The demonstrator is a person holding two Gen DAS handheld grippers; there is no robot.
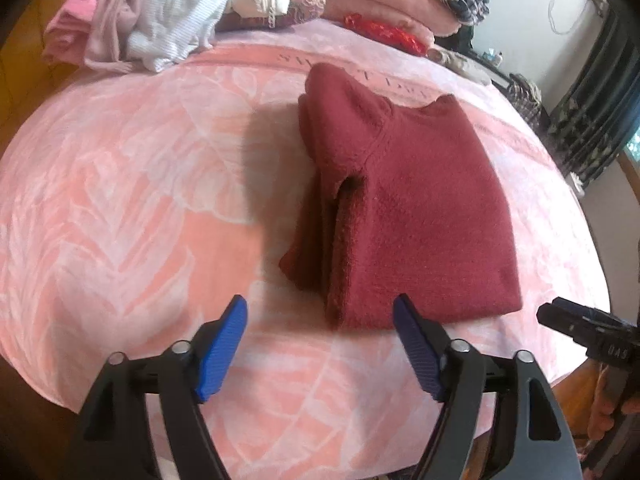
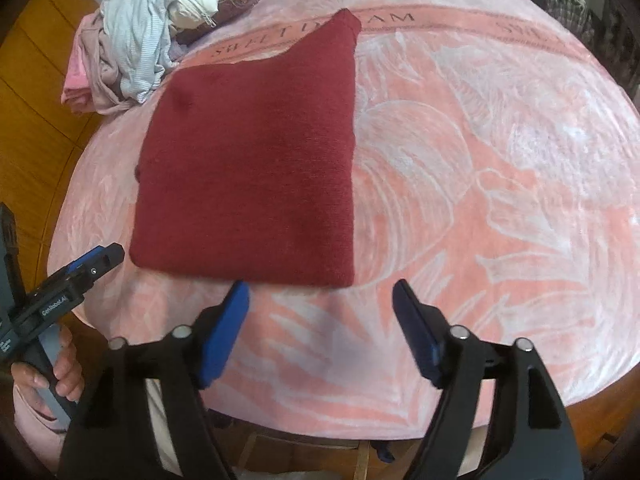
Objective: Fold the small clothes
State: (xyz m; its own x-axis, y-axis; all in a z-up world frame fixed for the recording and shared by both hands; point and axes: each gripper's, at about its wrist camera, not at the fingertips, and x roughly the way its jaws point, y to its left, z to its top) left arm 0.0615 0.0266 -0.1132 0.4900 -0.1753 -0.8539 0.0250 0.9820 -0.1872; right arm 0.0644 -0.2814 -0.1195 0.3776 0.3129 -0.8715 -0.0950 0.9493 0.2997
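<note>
A dark red knit sweater (image 1: 404, 208) lies folded into a rectangle on the pink floral blanket (image 1: 120, 200), sleeves tucked along its left side. It also shows in the right wrist view (image 2: 256, 160). My left gripper (image 1: 320, 308) is open and empty, just short of the sweater's near edge. My right gripper (image 2: 320, 292) is open and empty, at the sweater's near right corner. The left gripper shows at the left of the right wrist view (image 2: 96, 260), and the right gripper at the right edge of the left wrist view (image 1: 552, 312).
A heap of unfolded white and pink clothes (image 1: 152, 16) lies at the far left of the blanket (image 2: 480, 160); it also shows in the right wrist view (image 2: 132, 44). Folded pink blankets (image 1: 384, 4) and a red item (image 1: 384, 34) lie at the back. Wooden floor (image 2: 36, 92) lies left.
</note>
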